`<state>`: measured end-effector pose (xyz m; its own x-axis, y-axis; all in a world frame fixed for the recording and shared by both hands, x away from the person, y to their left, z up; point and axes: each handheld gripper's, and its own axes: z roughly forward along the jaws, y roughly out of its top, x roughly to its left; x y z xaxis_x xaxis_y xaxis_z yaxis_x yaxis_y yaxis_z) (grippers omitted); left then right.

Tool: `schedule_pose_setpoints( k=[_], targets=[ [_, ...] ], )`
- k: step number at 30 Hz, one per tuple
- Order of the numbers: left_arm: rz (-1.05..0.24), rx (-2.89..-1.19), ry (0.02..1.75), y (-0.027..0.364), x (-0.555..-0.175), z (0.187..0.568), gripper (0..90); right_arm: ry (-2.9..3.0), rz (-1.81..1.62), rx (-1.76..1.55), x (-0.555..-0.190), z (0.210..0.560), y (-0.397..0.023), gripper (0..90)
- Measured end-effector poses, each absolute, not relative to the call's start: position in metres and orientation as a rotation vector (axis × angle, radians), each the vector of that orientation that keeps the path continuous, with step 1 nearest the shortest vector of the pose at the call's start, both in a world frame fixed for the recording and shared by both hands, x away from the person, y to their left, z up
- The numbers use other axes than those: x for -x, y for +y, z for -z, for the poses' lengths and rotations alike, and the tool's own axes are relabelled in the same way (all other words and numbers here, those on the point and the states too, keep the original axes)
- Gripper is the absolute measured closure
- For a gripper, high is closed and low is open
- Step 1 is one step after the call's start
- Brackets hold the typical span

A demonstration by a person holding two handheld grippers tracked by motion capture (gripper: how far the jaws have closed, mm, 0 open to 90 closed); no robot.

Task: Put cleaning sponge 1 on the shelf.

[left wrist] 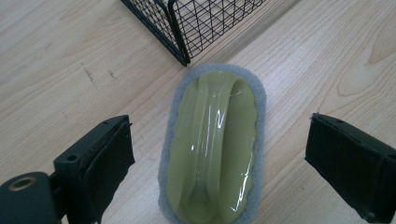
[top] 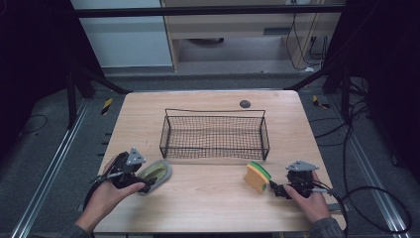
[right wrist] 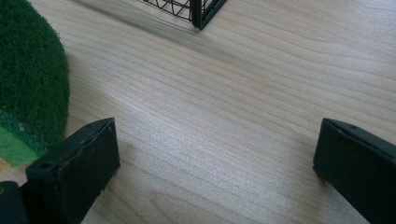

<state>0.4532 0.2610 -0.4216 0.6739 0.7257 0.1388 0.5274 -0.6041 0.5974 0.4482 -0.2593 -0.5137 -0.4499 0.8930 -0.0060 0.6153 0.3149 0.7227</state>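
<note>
lying flat, the green scrubber (left wrist: 212, 149) points lengthwise toward the wire basket (left wrist: 196, 23) corner between the left gripper's (left wrist: 219, 163) spread jaws, untouched.

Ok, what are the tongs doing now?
Left tongs open around green scrubber. Right tongs open beside sponge. Wire basket empty.

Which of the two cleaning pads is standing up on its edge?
The yellow sponge with the green scouring layer, near the right claw. The grey pad with the green plastic handle lies flat.
</note>
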Motion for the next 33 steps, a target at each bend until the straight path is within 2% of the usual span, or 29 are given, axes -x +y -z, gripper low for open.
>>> schedule_pose_setpoints(
  k=[3,16,33],
  targets=[
    [-0.507,-2.374,0.96,0.262,-0.453,0.421,8.1,2.181,-0.926,-1.339,-0.448,0.514,-0.259,0.6],
    [-0.431,-2.494,0.929,0.257,-0.457,0.421,28.9,2.183,-0.932,-1.337,-0.448,0.514,-0.259,0.6],
    [-0.281,-2.694,0.947,0.245,-0.491,0.427,43.1,2.187,-0.931,-1.332,-0.448,0.514,-0.26,0.6]
  ],
)
